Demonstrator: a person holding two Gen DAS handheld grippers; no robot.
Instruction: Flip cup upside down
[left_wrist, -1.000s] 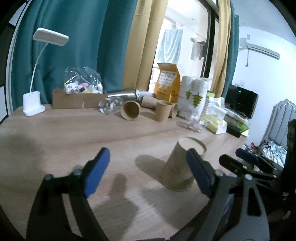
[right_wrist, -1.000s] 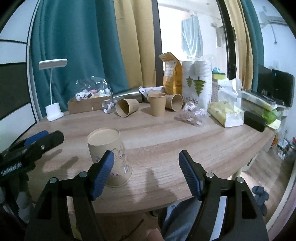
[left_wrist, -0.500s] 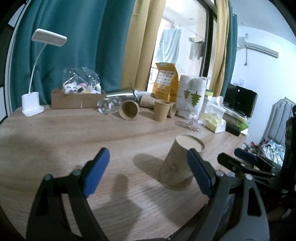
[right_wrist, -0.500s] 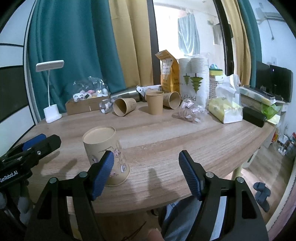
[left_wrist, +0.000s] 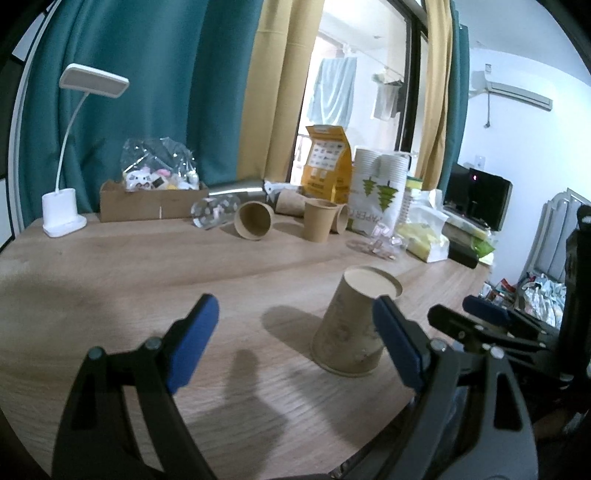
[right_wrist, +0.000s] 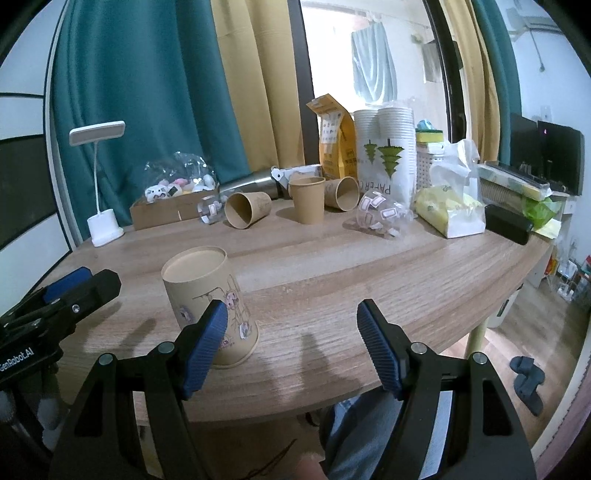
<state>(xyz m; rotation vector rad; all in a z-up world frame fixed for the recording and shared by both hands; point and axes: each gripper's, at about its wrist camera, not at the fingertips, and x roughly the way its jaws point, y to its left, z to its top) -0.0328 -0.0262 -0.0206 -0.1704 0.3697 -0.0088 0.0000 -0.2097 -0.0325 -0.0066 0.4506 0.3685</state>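
Brown paper cup with small pink-and-grey printed figures (right_wrist: 207, 302) standing mouth-down on the pale wooden tabletop (right_wrist: 332, 273), near edge, left of centre in the right wrist view; flat base up, so judged already flipped. Same cup (left_wrist: 351, 325) near right in the left wrist view.

Left gripper with blue-padded black fingers (left_wrist: 295, 339) spread wide, clamped on nothing, its right pad just beside the cup wall; touching or not, impossible to tell. Right gripper of the same build (right_wrist: 291, 339) also spread apart and empty, left pad overlapping the cup's lower wall in view.

Likely very light, thin-walled, easily crushed or tipped; a little slippery on smooth wood. Best taken at mid-height across the wall with gentle squeeze, away from the soft open rim.

Far side: white sleeve of stacked paper cups with green tree marks (right_wrist: 384, 162), lettering reading "PAPER" in part. Yellow-orange pouch (right_wrist: 334, 136) with a label too small to read. "GenRobot.AI" partly readable on the left gripper body at the left edge of the right wrist view.
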